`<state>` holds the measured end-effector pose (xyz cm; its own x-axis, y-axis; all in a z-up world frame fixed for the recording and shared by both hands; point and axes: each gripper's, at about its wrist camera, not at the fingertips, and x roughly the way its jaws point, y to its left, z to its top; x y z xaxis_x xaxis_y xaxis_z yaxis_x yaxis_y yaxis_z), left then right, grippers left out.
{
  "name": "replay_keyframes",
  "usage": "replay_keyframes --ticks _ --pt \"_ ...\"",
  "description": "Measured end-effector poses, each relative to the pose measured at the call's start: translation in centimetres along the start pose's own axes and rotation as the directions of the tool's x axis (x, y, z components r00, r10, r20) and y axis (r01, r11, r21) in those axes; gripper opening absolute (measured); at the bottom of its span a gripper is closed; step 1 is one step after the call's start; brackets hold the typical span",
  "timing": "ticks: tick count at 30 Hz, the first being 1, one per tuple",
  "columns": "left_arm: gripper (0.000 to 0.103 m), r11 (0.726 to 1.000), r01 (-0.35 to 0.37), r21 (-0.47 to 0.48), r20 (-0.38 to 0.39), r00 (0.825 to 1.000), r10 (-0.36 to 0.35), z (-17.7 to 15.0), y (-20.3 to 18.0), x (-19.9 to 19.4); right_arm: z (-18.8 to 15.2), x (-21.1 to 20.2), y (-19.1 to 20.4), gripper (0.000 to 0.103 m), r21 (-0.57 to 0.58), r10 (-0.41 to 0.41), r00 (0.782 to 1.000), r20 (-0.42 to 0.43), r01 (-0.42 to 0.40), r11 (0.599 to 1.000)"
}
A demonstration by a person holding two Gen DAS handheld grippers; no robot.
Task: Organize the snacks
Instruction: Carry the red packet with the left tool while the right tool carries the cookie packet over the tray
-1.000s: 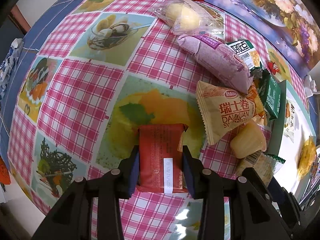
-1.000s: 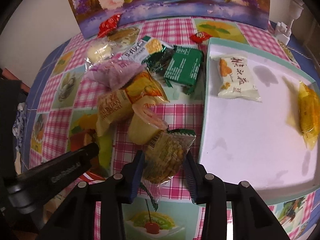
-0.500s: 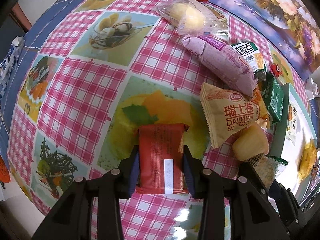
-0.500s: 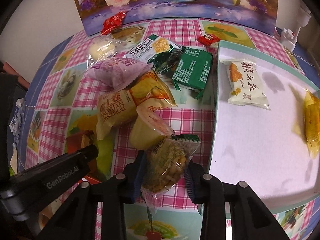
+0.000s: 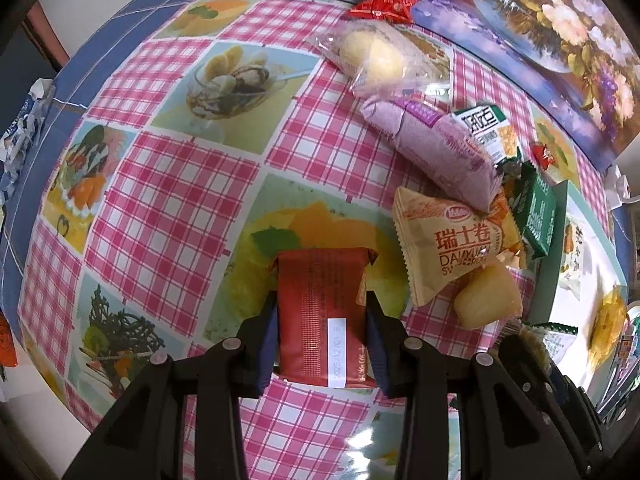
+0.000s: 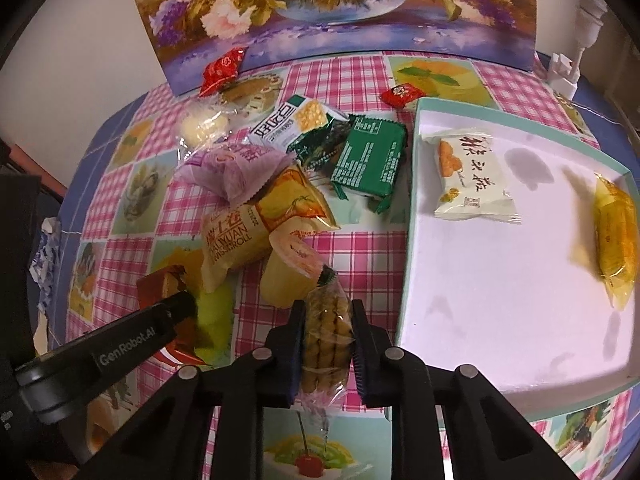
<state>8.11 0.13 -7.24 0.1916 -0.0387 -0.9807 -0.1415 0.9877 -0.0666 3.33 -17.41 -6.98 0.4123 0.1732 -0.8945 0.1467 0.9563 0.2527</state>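
Note:
My left gripper (image 5: pixel 322 312) is shut on a red-brown snack packet (image 5: pixel 322 316) held just above the checked tablecloth. My right gripper (image 6: pixel 326 322) is shut on a clear packet of brown biscuits (image 6: pixel 325 340), lifted beside the white tray (image 6: pixel 416 216). The tray holds a white snack packet (image 6: pixel 472 176) and a yellow one (image 6: pixel 616 240). A pile of snacks lies left of the tray: an orange Swiss-roll bag (image 6: pixel 256 224), a yellow jelly cup (image 6: pixel 288 276), a purple bag (image 6: pixel 236 168) and a green packet (image 6: pixel 370 160).
A flower picture (image 6: pixel 332 4) stands at the table's back. Red candies (image 6: pixel 222 70) (image 6: pixel 402 94) and a clear-wrapped bun (image 6: pixel 204 128) lie near it. The left gripper's arm (image 6: pixel 100 356) shows low left in the right wrist view. A white object (image 6: pixel 576 52) stands at the back right.
My right gripper has closed tighter on the biscuit packet and raised it, turning it upright. My left gripper has lifted slightly with the red-brown packet still in it.

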Motion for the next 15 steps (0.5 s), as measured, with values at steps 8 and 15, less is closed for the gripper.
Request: replay_keyframes --ticks 8,15 --pt "0.041 1.000 0.007 0.002 0.062 0.998 -0.007 0.7 -0.2 -2.5 0.2 -2.7 -0.7 0.022 0.023 0.015 0.998 0.063 -0.016 1.000" --pt "0.041 1.000 0.007 0.025 0.115 0.993 -0.009 0.4 -0.7 -4.3 0.5 -3.9 -1.3 0.022 0.051 -0.013 0.996 0.088 0.009 0.999"
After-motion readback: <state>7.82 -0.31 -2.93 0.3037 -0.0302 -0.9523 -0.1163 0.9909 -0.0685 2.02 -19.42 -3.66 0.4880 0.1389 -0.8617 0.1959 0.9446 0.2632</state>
